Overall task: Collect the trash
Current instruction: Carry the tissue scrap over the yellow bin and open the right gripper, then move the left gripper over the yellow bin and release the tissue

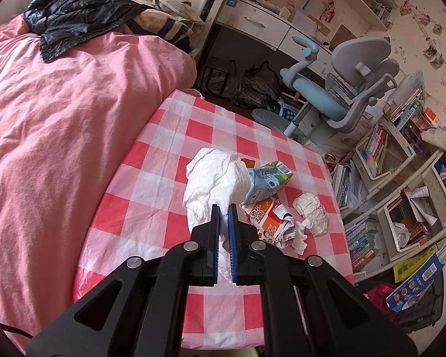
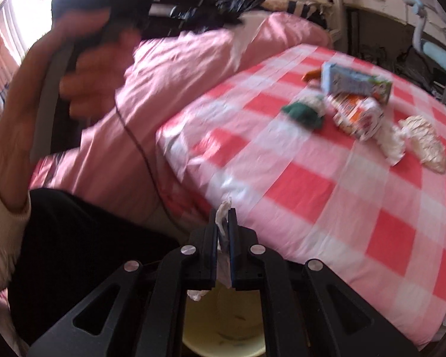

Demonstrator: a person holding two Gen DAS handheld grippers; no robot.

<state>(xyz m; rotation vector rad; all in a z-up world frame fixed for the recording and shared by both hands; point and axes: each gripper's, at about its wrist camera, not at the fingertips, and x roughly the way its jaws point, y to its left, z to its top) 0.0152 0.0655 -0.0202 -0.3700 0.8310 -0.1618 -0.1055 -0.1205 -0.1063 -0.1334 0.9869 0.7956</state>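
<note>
Pink bed, grey desk chair

A table is covered by a red-and-white checked cloth, set just beside a bed spread with a pink duvet. A black jacket is laid on the bed. A grey and blue desk chair is placed before a white desk, and bookshelves are crammed with books.

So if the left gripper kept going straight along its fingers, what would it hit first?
The left gripper is already shut on the white tissue, which it would push ahead. Beyond that, probably the blue milk carton, slightly to its right, though depth is unclear.
</note>
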